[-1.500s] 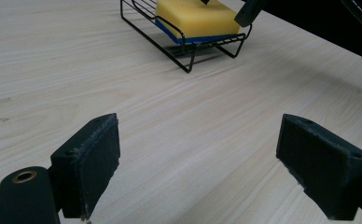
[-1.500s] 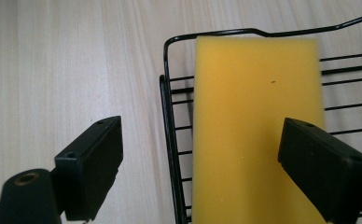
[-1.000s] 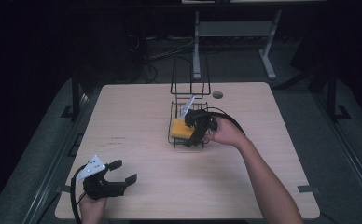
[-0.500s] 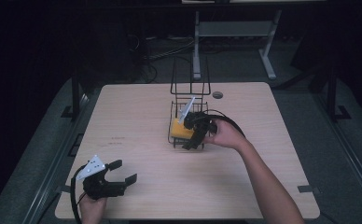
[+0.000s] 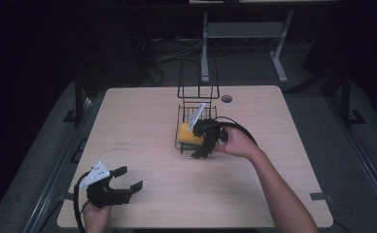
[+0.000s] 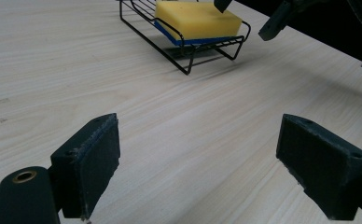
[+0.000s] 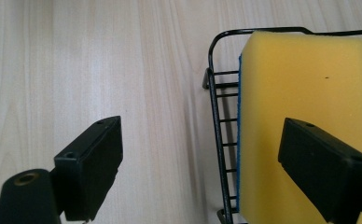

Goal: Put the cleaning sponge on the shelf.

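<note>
Spanning most of the high view, a pale wooden table (image 5: pixel 143 121), bare apart from a small dark round mark near its far edge. Standing just past the middle of it, a black wire rack (image 5: pixel 197 104) with a tall upright loop at the back and a low tray at the front. Lying flat in that tray, a yellow sponge (image 5: pixel 188 135) with a blue underside, its near end at the tray's front rim; seen likewise in the left gripper view (image 6: pixel 198 19) and the right gripper view (image 7: pixel 305 107).

Hovering over the near end of the rack, the right gripper (image 5: pixel 202 145), held in a hand with the forearm reaching in from the lower right. Jaws spread wide and gripping nothing: one above bare wood beside the rack, the other above the sponge, with the tray's rim wire between them. Contact with sponge or wire impossible to judge.

Resting at the near left corner of the table, well apart from the rack, the left gripper (image 5: pixel 126 180), also released, jaws gaping with only bare wood between them, pointed toward the rack.
</note>
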`<act>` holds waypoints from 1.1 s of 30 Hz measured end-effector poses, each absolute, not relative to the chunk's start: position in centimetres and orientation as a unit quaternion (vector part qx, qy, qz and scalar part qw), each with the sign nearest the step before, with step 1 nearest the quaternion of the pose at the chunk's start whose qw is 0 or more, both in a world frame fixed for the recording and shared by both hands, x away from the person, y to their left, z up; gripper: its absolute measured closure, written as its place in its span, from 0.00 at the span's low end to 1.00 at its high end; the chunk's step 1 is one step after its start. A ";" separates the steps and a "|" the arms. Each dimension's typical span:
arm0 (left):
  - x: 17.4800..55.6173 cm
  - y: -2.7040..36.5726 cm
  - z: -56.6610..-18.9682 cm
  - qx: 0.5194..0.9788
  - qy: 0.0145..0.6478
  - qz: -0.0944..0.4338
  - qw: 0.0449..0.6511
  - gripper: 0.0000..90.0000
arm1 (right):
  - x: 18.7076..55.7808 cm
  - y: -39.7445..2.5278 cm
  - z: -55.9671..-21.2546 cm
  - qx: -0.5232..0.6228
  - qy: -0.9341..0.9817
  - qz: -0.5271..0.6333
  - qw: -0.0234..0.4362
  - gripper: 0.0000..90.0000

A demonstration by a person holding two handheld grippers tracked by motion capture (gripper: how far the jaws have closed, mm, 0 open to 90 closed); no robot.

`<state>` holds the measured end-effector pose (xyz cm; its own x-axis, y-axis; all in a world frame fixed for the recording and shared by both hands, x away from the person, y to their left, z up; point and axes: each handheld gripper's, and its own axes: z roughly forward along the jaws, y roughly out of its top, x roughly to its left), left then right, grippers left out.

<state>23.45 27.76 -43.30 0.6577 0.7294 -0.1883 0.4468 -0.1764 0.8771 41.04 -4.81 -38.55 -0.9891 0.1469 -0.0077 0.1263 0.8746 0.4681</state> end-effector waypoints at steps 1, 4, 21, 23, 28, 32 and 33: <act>23.4 27.8 -43.3 0.754 0.390 0.139 0.510 0.14 | 40.9 -4.8 -38.5 0.069 0.968 0.240 0.021 0.15; 23.5 27.8 -43.3 0.756 0.390 0.138 0.508 0.14 | 40.7 -4.9 -38.5 0.068 0.967 0.246 0.022 0.15; 23.5 27.6 -43.3 0.759 0.387 0.139 0.505 0.14 | 37.8 -6.2 -38.9 0.060 0.966 0.249 0.029 0.15; 23.4 27.7 -43.3 0.759 0.386 0.141 0.505 0.14 | 37.4 -6.5 -39.0 0.062 0.966 0.247 0.030 0.15; 23.4 27.6 -43.3 0.759 0.386 0.141 0.506 0.14 | 36.1 -7.4 -39.3 0.064 0.966 0.250 0.033 0.15; 23.4 27.6 -43.3 0.759 0.386 0.140 0.505 0.14 | 35.0 -8.1 -39.6 0.063 0.966 0.248 0.034 0.15; 23.4 27.6 -43.3 0.759 0.386 0.140 0.505 0.14 | 34.8 -8.4 -39.7 0.063 0.966 0.249 0.035 0.15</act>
<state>23.36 27.58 -43.30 0.6634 0.7270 -0.1768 0.4440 -0.1923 0.8752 34.75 -8.37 -39.70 -0.9896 0.1395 -0.0356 0.1050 0.8684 0.4846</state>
